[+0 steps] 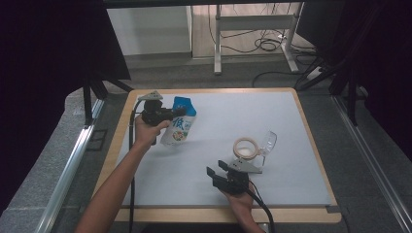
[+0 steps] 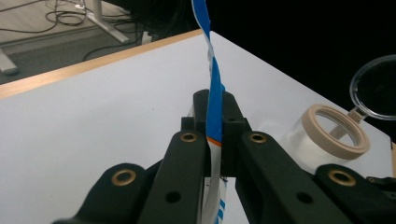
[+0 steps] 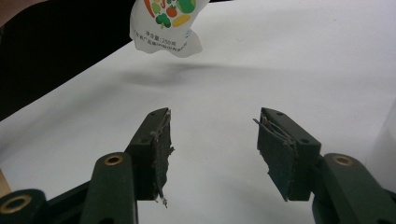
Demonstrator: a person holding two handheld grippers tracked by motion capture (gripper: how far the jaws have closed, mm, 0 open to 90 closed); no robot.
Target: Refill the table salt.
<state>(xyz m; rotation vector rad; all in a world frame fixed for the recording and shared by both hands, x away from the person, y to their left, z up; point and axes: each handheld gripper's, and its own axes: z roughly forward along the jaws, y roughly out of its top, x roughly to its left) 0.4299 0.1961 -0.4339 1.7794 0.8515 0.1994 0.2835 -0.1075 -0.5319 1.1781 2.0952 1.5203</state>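
Both arms are bare, with no sleeves. The left tool [image 1: 179,112] and right tool [image 1: 217,170] are black, with brass-ringed screw holes, grey three-cornered top plates and trailing black cables. The right tool's pads [image 3: 161,149] look frayed.

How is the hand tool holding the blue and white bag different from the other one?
The left gripper is shut on the pouch, lifting it off the table; the right gripper is open and empty. The left one sits far back, the right one near the front edge by the tape roll. Both have black jaws.
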